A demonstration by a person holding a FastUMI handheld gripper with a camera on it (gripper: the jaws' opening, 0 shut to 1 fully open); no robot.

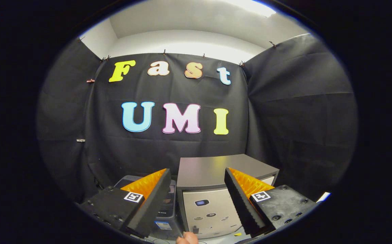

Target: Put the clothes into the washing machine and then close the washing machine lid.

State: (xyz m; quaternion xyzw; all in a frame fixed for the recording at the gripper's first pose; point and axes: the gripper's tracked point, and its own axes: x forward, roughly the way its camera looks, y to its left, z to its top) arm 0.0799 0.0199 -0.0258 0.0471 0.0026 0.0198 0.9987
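Note:
The washing machine (213,210) stands low ahead against the black cloth wall. It is a pale box with small controls on its front and a flat dark grey top (213,169) that lies level. My gripper (197,169) is open and held above and in front of it. Its two fingers stand wide apart with nothing between them, and the machine shows through the gap. The left finger (155,196) covers part of what stands beside the machine. The right finger (243,200) overlaps the machine's right front corner.
A dark grey bin-like unit (169,206) with a small label stands against the machine's left side. A fingertip of a person's hand (187,238) shows just below the machine's front. Black cloth walls close in behind and on both sides.

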